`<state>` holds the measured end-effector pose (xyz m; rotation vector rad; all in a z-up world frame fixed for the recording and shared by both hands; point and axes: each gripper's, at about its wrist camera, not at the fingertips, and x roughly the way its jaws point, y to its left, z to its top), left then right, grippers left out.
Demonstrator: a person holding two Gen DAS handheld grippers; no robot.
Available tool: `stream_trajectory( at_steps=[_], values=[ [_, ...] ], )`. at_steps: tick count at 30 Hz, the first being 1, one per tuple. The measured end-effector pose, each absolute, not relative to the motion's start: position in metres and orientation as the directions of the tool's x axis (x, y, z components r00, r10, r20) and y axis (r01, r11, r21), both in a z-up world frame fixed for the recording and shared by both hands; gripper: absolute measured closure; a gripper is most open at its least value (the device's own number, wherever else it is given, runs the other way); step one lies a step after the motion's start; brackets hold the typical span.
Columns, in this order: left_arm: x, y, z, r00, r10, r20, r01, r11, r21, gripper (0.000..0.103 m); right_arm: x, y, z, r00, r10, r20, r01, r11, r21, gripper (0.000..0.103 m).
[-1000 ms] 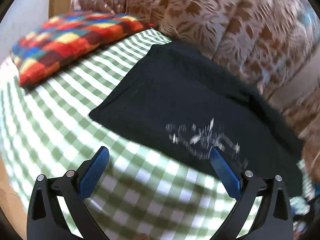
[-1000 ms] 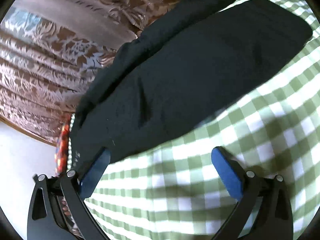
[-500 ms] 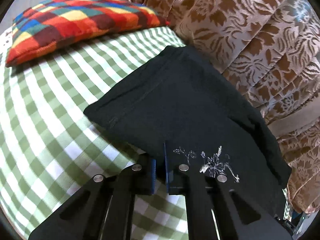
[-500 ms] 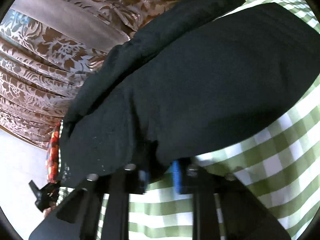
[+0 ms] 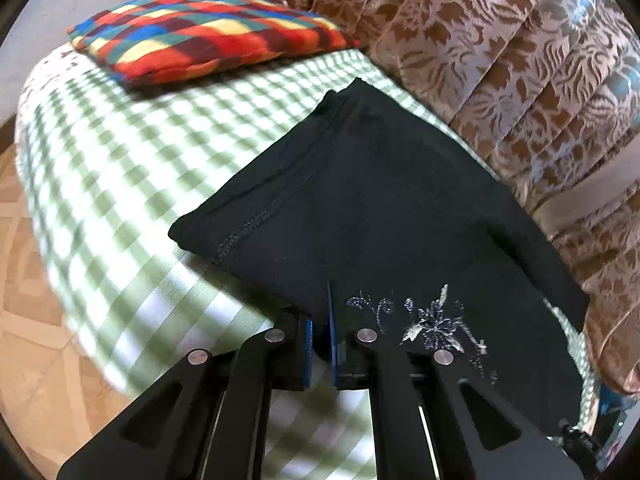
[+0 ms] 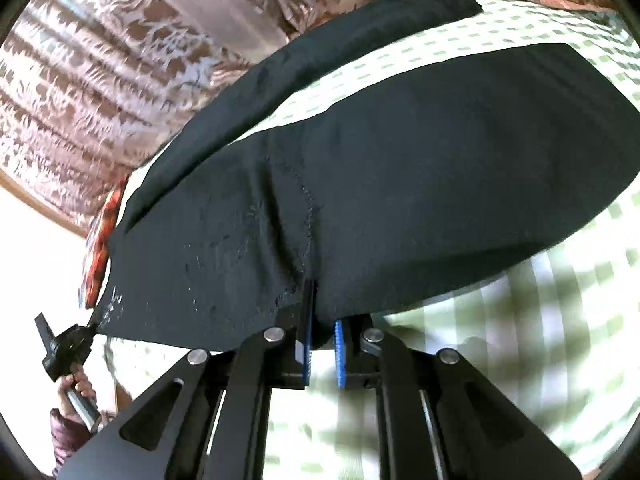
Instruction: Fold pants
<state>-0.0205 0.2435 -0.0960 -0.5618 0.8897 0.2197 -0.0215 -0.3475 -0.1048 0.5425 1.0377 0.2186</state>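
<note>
Black pants (image 5: pixel 384 208) with silver flower embroidery lie on a green-and-white checked bed cover (image 5: pixel 120 184). In the left wrist view my left gripper (image 5: pixel 320 336) is shut on the near edge of the pants, just left of the embroidery. In the right wrist view my right gripper (image 6: pixel 322 340) is shut on the near edge of the pants (image 6: pixel 400 184) by a stitched seam, and the cloth is pulled up off the cover. One leg has lifted away from the other, with checked cover showing between them. My left gripper (image 6: pixel 80 338) also appears at far left, pinching the same edge.
A plaid pillow (image 5: pixel 208 36) in red, blue and yellow lies at the head of the bed. Brown floral curtains (image 5: pixel 500 52) hang right behind the pants. A tan tiled floor (image 5: pixel 28 320) lies beyond the bed's left edge. A hand (image 6: pixel 76 390) holds the left gripper's handle.
Both grippers went from wide open above the cover to shut on the near edge of the pants. The edge has since been drawn toward me and lifted, and the legs have parted.
</note>
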Motion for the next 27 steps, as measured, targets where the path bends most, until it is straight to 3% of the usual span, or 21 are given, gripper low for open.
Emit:
stream_trajectory(
  at_steps=[2, 4, 5, 11, 15, 18, 23, 27],
  values=[
    [-0.029, 0.242, -0.102, 0.597, -0.041, -0.801, -0.406, 0.846, -0.346, 0.098, -0.034, -0.356, -0.106, 0.5, 0.431, -0.751, 0.107, 0.83, 0.547, 0.085],
    [-0.03, 0.238, -0.102, 0.594, -0.018, -0.804, -0.399, 0.862, -0.314, 0.097, -0.041, -0.372, -0.104, 0.527, 0.398, -0.751, 0.149, 0.826, 0.543, 0.065],
    [-0.029, 0.237, -0.103, 0.588, -0.009, -0.809, -0.399, 0.867, -0.299, 0.097, -0.043, -0.387, -0.104, 0.546, 0.366, -0.754, 0.194, 0.82, 0.539, 0.06],
    [-0.02, 0.232, -0.103, 0.569, 0.033, -0.822, -0.412, 0.876, -0.251, 0.097, -0.038, -0.484, -0.109, 0.608, 0.129, -0.783, 0.487, 0.719, 0.496, 0.054],
    [-0.018, 0.231, -0.104, 0.566, 0.043, -0.824, -0.409, 0.882, -0.235, 0.097, -0.019, -0.525, -0.113, 0.613, 0.055, -0.788, 0.577, 0.651, 0.494, 0.062],
    [-0.016, 0.231, -0.103, 0.563, 0.048, -0.825, -0.403, 0.888, -0.223, 0.097, -0.007, -0.535, -0.109, 0.601, 0.022, -0.799, 0.593, 0.657, 0.465, 0.092],
    [-0.015, 0.231, -0.097, 0.564, 0.054, -0.824, -0.382, 0.902, -0.203, 0.097, -0.034, -0.522, -0.079, 0.619, -0.069, -0.783, 0.569, 0.727, 0.386, 0.094],
    [-0.01, 0.23, -0.104, 0.537, 0.052, -0.842, -0.371, 0.911, -0.181, 0.097, -0.058, -0.526, -0.093, 0.554, -0.116, -0.825, 0.611, 0.73, 0.307, 0.095]
  ],
)
